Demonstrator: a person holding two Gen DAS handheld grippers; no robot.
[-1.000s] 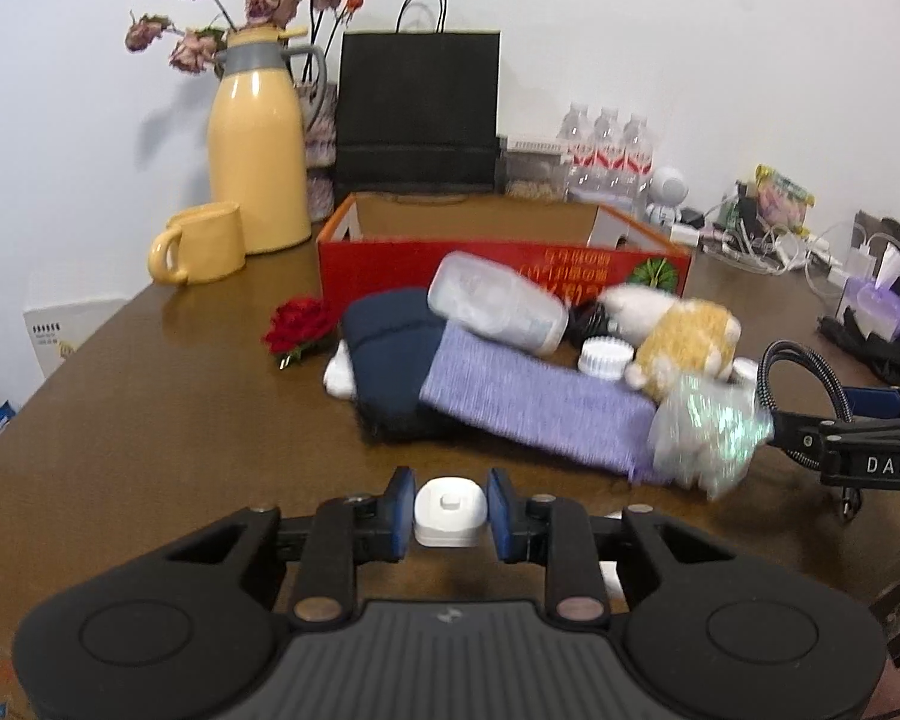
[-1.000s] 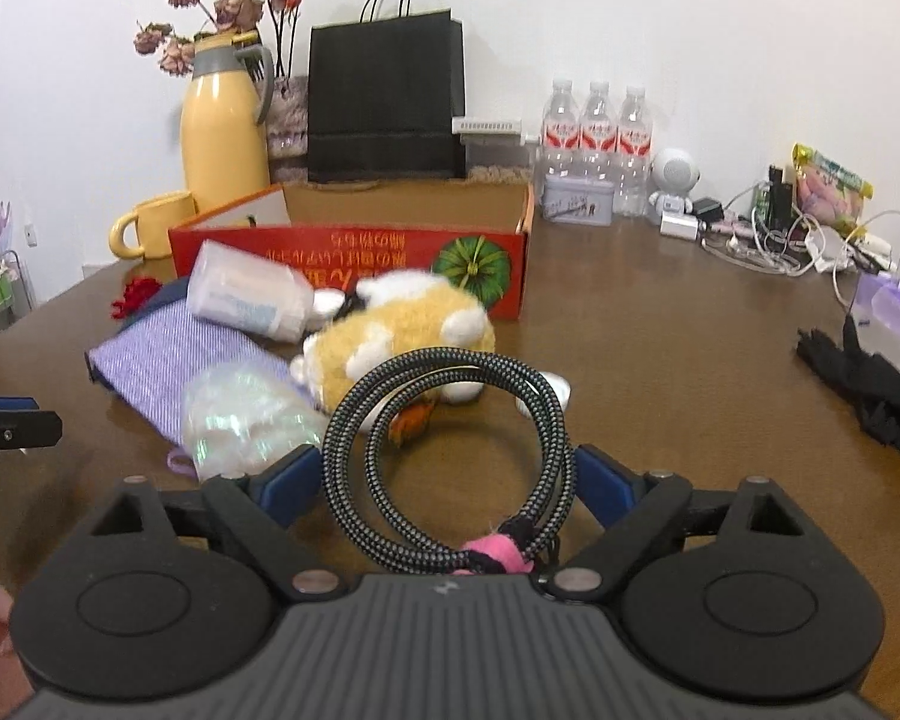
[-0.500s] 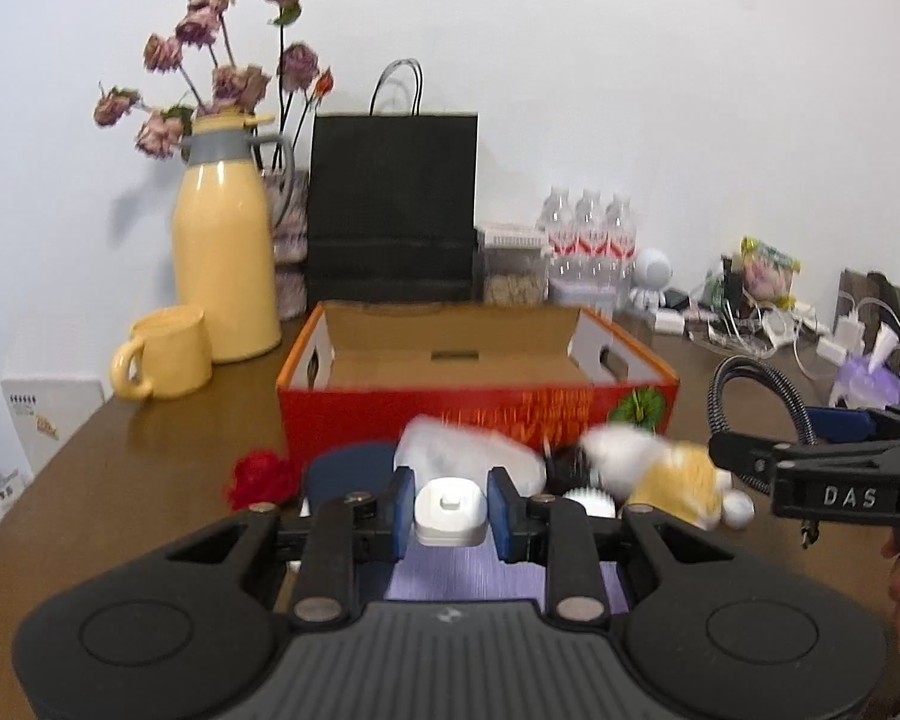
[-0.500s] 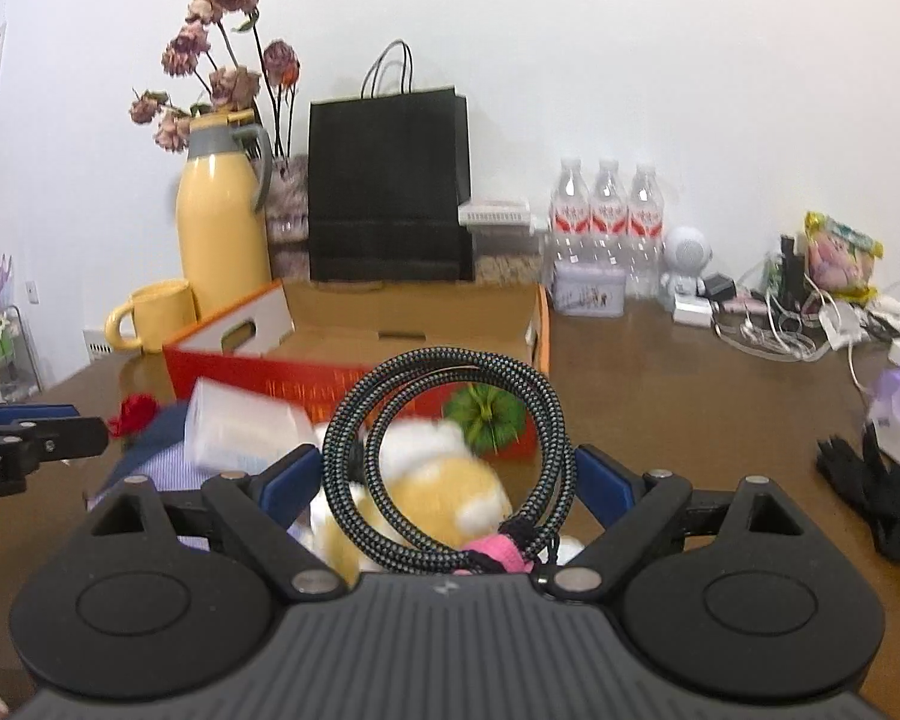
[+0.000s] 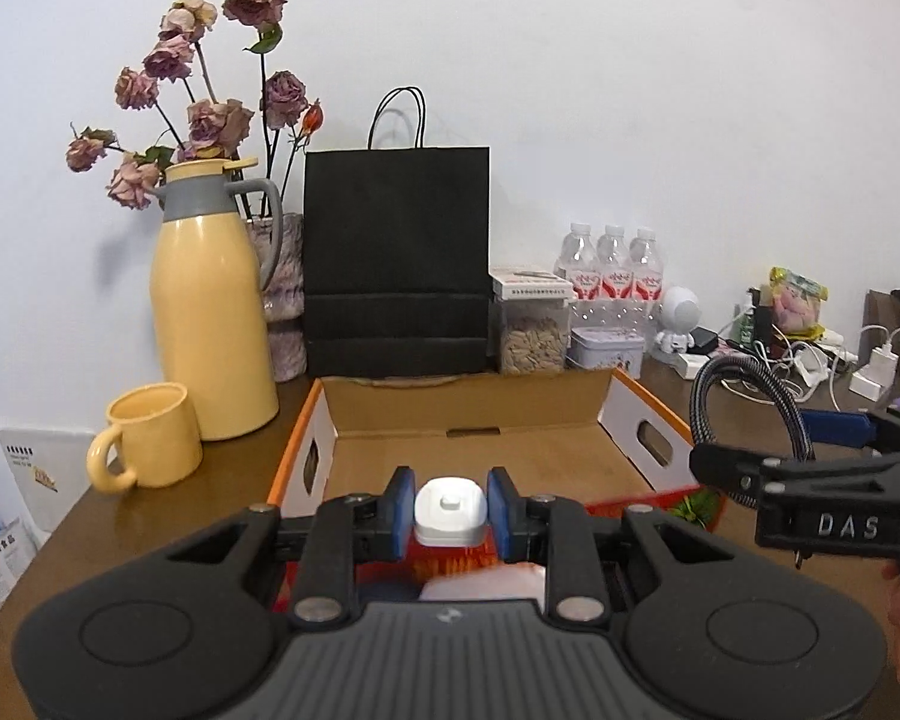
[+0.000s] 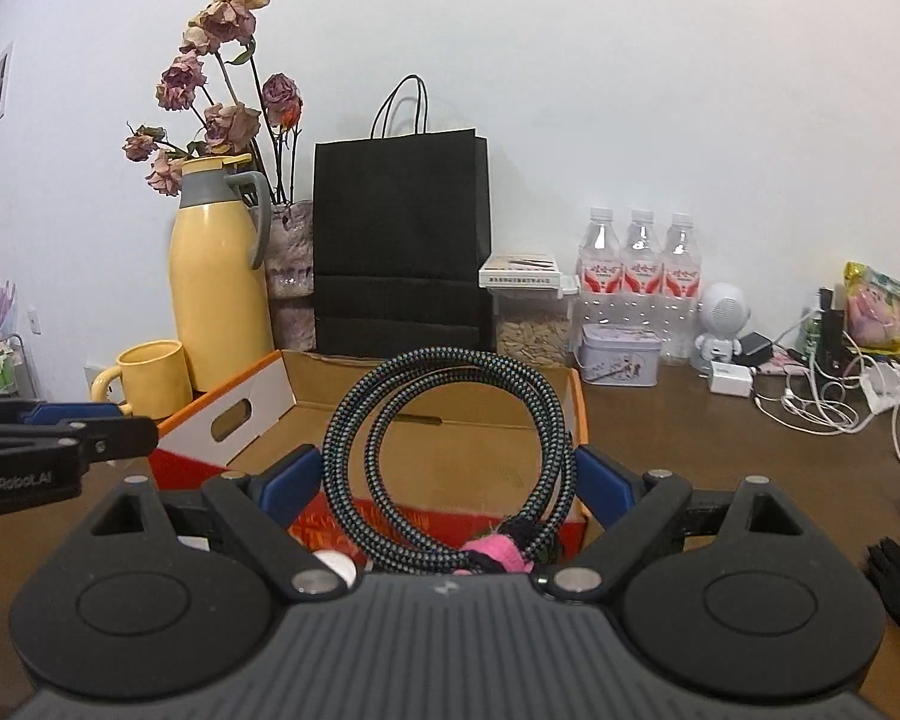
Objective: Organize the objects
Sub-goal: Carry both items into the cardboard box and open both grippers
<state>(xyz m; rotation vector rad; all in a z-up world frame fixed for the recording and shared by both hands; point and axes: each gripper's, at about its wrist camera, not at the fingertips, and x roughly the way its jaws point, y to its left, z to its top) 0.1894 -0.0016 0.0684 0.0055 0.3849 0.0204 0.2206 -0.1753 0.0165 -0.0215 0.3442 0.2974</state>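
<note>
Standing at the far edge of the brown wooden table are three clear plastic water bottles, one black paper bag and one yellow ceramic mug. The left gripper pinches one small white square plastic charger above the near wall of the open red-and-orange cardboard box; things below it are blurred. The right gripper clasps one coiled black-and-teal braided cable with a pink tie over the same box.
</note>
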